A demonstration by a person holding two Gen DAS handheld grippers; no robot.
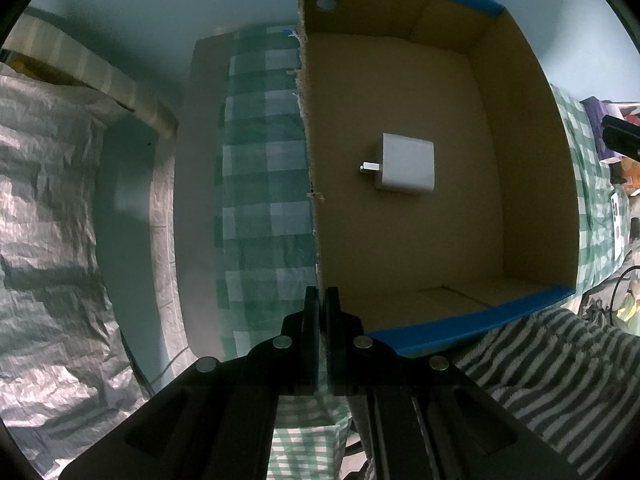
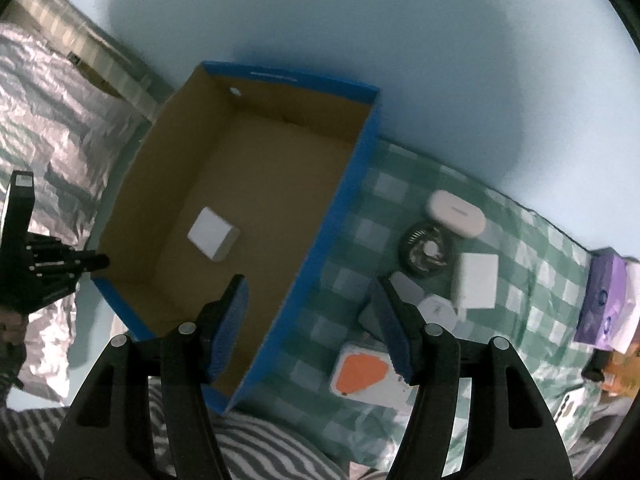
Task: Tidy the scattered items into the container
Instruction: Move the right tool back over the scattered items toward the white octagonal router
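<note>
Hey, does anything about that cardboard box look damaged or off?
Yes. The cardboard box has a ragged, torn top edge along its left wall, with frayed fibres showing. The other rims are clean blue. Inside lies one white charger.

Both wrist views look steeply down, sharing the cardboard box [image 1: 400, 80] [image 2: 256, 184]

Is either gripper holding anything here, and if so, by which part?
The left gripper is shut on the cardboard box, pinching the top edge of its torn side wall. The right gripper is open and holds nothing.
</note>
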